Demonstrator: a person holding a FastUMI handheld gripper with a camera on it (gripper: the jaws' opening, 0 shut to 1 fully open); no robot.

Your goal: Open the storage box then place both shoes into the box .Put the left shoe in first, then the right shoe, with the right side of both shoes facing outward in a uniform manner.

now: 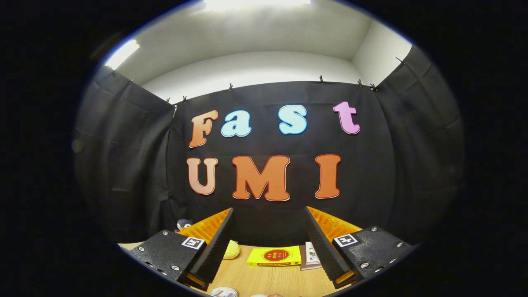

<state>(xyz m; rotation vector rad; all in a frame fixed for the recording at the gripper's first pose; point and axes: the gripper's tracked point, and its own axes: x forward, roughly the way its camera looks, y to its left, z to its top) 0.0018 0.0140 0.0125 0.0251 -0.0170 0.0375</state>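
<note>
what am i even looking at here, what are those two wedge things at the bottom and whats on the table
The camera rides on a handheld gripper and looks forward along its two fingers, the wedges you see. They stand open and hold nothing. Beyond them is a wooden table against the booth's black cloth wall. On the table lie a yellow box, a small booklet beside it, and a pale yellow soft thing by one finger. A small penguin toy peeks out further back. The round objects near the table's front edge are too cut off to name.

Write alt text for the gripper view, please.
The gripper has its jaws open, holding nothing, above a wooden table. Beyond them lie a yellow book and a small yellow soft item, before a black cloth wall.
</note>
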